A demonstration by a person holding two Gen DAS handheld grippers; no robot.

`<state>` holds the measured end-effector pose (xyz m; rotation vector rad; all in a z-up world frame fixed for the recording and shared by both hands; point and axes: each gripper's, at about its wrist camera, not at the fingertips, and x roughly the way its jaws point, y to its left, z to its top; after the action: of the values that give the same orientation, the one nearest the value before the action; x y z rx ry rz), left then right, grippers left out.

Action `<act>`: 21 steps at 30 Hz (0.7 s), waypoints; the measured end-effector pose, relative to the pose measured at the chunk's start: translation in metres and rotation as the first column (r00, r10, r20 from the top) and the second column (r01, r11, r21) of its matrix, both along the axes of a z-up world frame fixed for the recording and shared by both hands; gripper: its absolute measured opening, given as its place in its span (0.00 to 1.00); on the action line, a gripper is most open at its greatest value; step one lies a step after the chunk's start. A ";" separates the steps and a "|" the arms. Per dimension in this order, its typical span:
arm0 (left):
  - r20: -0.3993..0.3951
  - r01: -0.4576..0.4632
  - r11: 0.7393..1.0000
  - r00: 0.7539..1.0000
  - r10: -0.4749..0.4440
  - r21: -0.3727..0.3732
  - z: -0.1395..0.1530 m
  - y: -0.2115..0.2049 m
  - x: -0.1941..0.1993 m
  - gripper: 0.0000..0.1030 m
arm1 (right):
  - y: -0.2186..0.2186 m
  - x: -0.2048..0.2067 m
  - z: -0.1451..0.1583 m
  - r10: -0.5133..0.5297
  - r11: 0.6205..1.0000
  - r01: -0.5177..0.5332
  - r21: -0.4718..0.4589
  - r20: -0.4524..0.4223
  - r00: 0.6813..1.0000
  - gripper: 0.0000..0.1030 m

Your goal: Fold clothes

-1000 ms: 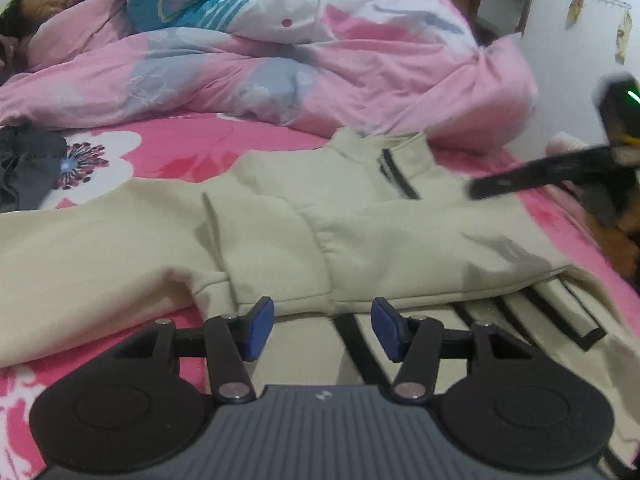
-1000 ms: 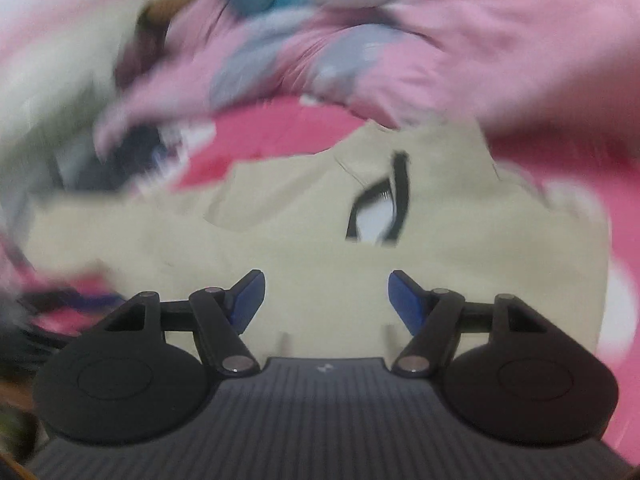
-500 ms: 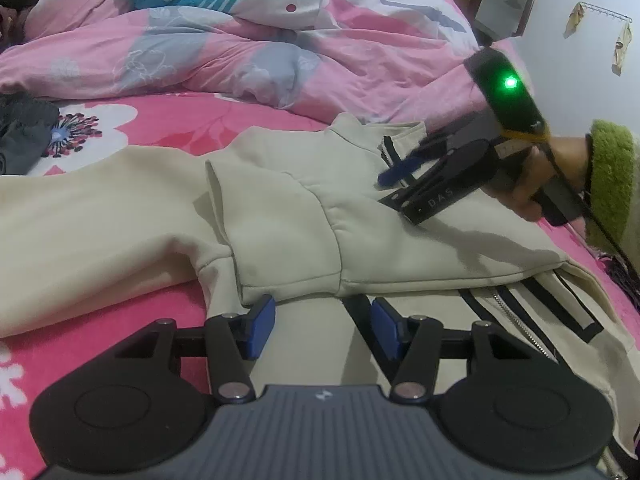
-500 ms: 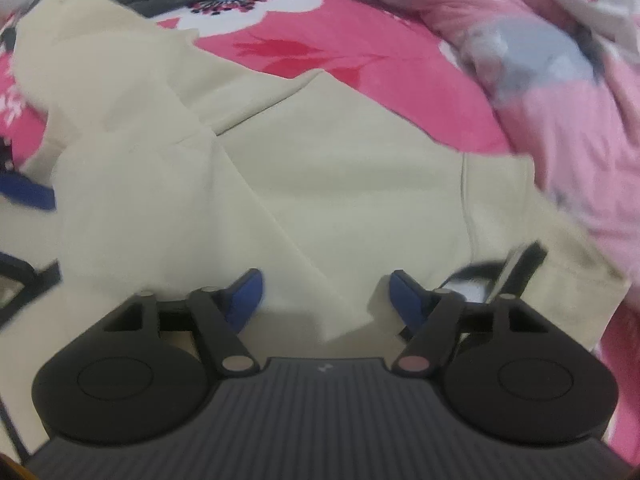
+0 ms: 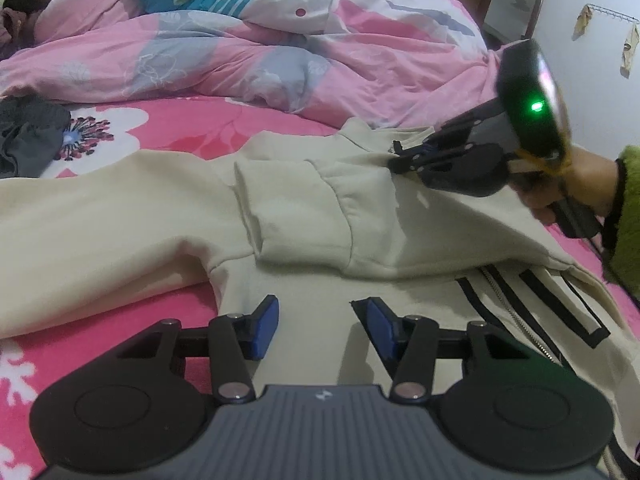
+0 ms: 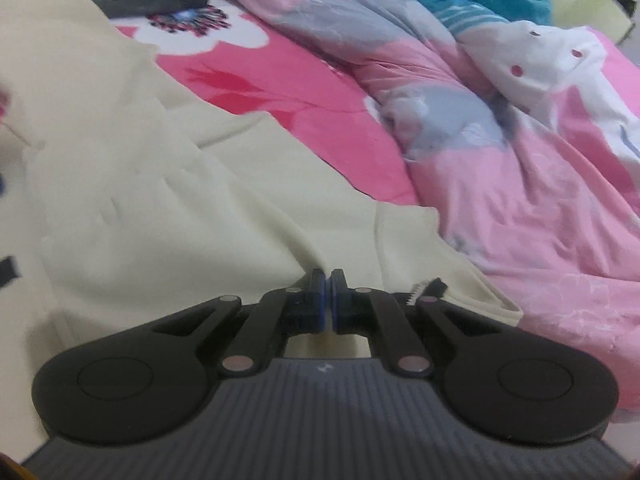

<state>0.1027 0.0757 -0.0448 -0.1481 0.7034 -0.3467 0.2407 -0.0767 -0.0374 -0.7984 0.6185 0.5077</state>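
Cream jacket (image 5: 304, 208) lies spread on the pink flowered bedsheet (image 5: 168, 128), front of the rumpled quilt (image 5: 240, 56). One sleeve is already folded across the chest.

Right gripper (image 6: 329, 300): jaws together, pads pinching a fold of the jacket's cloth near the collar (image 6: 404, 248), beside the zip end. Pinch looks thin.

Left gripper (image 5: 316, 322): jaws apart, nothing between them, low over the hem side; whether the pads touch cloth, cannot tell.

Step in hand, as I judge: taking the collar end to fold it toward the hem. To do it well, lift just enough to clear the layer beneath, carry straight along the zip line, keep the folded sleeve from sliding out, let the left pin the hem.

Jacket's long axis runs collar to hem, collar toward the quilt, hem toward the left gripper. Free sleeve (image 5: 80, 220) trails out sideways.
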 end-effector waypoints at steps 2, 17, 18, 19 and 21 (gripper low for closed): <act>0.002 0.002 1.000 1.000 -0.002 0.005 0.000 -0.001 0.000 0.49 | -0.001 0.003 -0.006 -0.023 1.000 0.023 0.009 0.006 1.000 0.01; 0.038 0.010 0.999 0.999 -0.012 0.031 0.001 -0.002 -0.008 0.49 | -0.045 -0.020 0.029 -0.174 0.954 0.157 0.257 0.047 0.984 0.20; 0.049 0.010 1.000 0.999 -0.011 0.027 0.004 -0.001 -0.009 0.49 | -0.062 -0.026 0.041 -0.213 0.934 0.188 0.303 0.050 0.976 0.21; 0.059 0.010 1.000 0.998 -0.012 0.023 0.007 0.000 -0.010 0.49 | -0.084 -0.036 0.052 -0.261 0.906 0.229 0.357 0.044 0.964 0.21; 0.068 0.021 1.000 0.997 -0.020 -0.003 0.014 -0.001 -0.011 0.50 | -0.132 -0.055 0.073 -0.356 0.836 0.308 0.454 0.021 0.934 0.23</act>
<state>0.0917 0.0744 -0.0307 -0.1322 0.6376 -0.3710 0.1858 -0.2091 0.0356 -0.2667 0.5021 0.2655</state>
